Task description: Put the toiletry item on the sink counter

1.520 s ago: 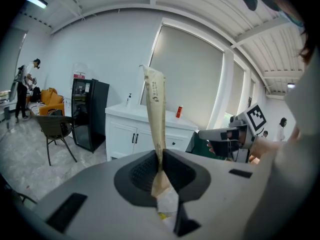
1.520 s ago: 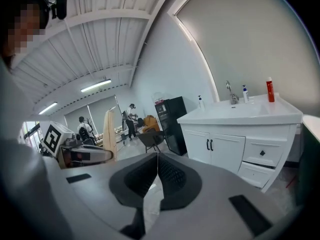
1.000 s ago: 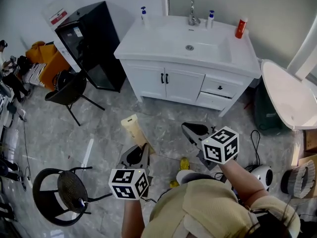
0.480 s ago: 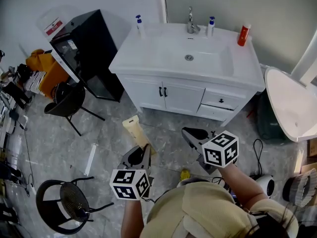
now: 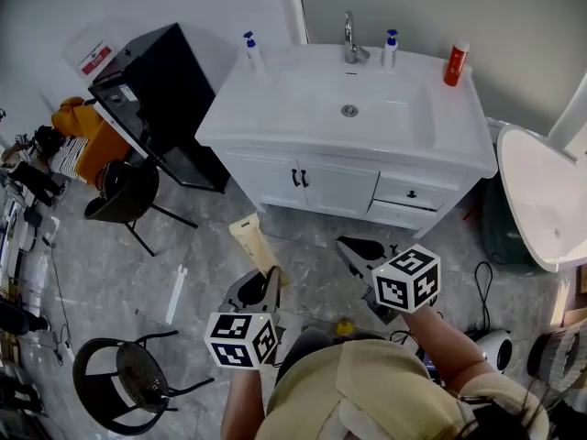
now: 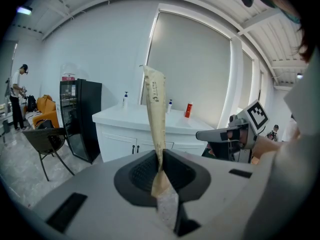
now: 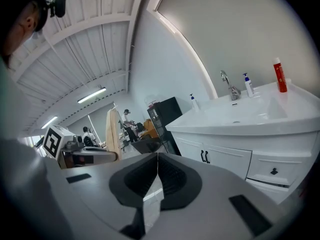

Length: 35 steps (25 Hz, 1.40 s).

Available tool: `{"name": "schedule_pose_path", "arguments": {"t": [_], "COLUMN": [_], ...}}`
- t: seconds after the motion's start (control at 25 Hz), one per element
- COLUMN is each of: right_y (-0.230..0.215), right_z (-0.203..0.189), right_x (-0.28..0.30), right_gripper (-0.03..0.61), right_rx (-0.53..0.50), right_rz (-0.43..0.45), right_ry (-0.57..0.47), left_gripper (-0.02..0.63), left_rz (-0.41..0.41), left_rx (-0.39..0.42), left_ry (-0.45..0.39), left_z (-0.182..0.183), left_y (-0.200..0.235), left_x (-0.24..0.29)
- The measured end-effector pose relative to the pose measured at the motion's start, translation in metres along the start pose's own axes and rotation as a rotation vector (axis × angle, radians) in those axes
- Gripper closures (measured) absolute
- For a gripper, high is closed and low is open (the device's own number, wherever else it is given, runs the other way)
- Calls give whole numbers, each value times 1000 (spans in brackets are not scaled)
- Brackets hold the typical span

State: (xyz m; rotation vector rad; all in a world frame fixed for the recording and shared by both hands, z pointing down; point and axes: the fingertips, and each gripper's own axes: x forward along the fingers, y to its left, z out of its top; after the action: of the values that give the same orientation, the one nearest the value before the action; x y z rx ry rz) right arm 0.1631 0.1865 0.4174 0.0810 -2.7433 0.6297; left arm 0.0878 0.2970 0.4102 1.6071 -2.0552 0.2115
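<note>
Standing clamped in left claw (image 6: 161, 171): tube (image 6: 156, 111).

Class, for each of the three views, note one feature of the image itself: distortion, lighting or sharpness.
Head view: soft, even light, with the white sink counter evenly lit and sharp. Left gripper view: fisheye with black corners; the beige plastic tube clamped in the left gripper is sharp. Right gripper view: the same dark vignette; the ceiling beams curve and the strip lights glow bright.

Nothing legible from here. I see a red-and-white sign (image 5: 94, 60) just above the black cabinet (image 5: 170, 85) and vertical print on the cream tube (image 6: 155, 101), both too small to read.
</note>
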Motion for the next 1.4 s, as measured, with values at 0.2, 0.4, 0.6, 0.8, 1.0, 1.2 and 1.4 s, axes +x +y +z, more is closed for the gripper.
{"name": "schedule_pose_path", "arguments": {"t": [0.2,0.4,0.6,0.8,1.0,1.2,1.4], "right_y": [-5,-17,-33,-44,-51,-58,-62], "right_z": [7,16,29,46,66,78,88], "right_x": [3,8,23,47,72,96,119], "right_gripper": [552,552,552,552,552,552,552], "right_rx": [-1,12,16,29,35,62,78], "right_rz": [-6,-39,-84,-134,-183,-223,-251], "right_ry": [-1,-20,-33,-44,-59,-65,-72], "left_gripper": [545,545,545,545,545,546,546], "left_rz": [-2,-26,-81,-148,-215,-262,-300], "left_rx": [-2,8,57,68,72,84,98], "left_ry": [-9,-6,0,15,38,51,65], "left_z": [12,25,43,59,72,87,98], "left_y": [5,14,20,37,56,77,98], "left_x": [13,37,64,89,112,131,146]}}
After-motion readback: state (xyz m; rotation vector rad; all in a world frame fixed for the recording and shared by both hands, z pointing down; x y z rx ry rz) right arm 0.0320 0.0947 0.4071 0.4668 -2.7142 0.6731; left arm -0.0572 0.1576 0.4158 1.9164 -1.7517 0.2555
